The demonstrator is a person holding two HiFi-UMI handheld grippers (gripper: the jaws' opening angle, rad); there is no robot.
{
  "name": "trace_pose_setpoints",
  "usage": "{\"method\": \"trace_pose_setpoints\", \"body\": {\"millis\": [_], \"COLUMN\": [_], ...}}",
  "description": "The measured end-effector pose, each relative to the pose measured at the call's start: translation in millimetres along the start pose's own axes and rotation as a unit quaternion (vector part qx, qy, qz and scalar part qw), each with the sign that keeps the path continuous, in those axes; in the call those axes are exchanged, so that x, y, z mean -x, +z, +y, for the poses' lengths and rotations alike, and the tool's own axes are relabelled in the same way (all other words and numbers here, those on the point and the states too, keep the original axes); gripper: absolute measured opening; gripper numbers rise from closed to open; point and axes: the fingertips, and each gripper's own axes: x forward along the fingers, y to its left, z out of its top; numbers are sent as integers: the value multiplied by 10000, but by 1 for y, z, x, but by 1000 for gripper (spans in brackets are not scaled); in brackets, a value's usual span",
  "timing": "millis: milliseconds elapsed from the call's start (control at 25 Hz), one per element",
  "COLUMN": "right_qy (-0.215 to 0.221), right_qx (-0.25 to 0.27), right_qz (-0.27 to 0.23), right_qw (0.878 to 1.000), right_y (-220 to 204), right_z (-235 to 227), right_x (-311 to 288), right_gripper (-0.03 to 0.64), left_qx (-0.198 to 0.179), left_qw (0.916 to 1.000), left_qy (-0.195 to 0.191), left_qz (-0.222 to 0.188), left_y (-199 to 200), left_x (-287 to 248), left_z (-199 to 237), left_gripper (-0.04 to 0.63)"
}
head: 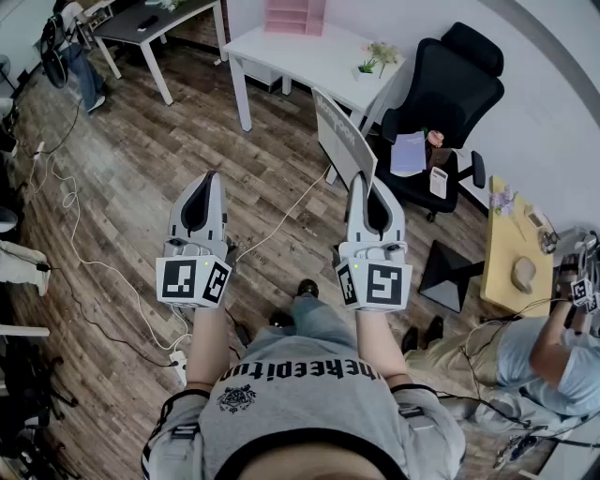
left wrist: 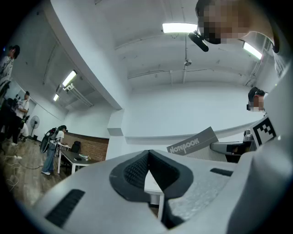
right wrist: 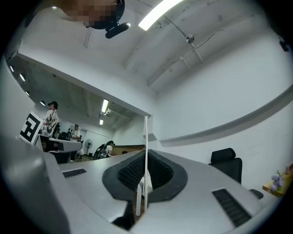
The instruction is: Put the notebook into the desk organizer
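My right gripper [head: 362, 180] is shut on the lower edge of a thin grey notebook [head: 343, 141], which stands up and leans away towards the white desk [head: 314, 61]. In the right gripper view the notebook [right wrist: 146, 137] shows edge-on, clamped between the pads of that gripper [right wrist: 146, 154]. A pink desk organizer [head: 295, 16] stands at the desk's far edge, well beyond both grippers. My left gripper [head: 207, 180] hangs over the wood floor, shut with nothing in it; its tips [left wrist: 149, 153] meet. From the left gripper view the notebook [left wrist: 192, 142] carries printed lettering.
A black office chair [head: 441, 84] with a purple book [head: 409, 153] on its seat stands right of the desk. A small potted plant [head: 378, 56] sits on the desk's right corner. A yellow side table [head: 511, 246] and a seated person [head: 553, 356] are at right. Cables [head: 75, 234] cross the floor at left.
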Motion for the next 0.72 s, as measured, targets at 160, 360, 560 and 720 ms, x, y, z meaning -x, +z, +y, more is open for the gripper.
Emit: {"method": "trace_pose_setpoints", "body": {"millis": [160,360,560,720], "right_qy": [2,-13,-18,-55], "right_qx": [-5,6,16,-95], "right_qz": [-2,-15,-32,-67], "right_qw": [10000,10000,10000,9999], "right_y": [0,1,2,2], "right_z": [0,-1,-1,0], "right_x": [-1,-3,-1,-2], "right_gripper": [9,9,9,9], "left_qx": [0,-5,-16,-26], "left_qw": [10000,10000,10000,10000], "left_qy": [12,-6,-27,-26], "left_qz": [-3,-8,-3,-6], "left_y": [1,1,2,3], "left_x": [-1,-4,-3,-3], "left_z": [2,2,0,4], "left_gripper": [3,3,3,4]}}
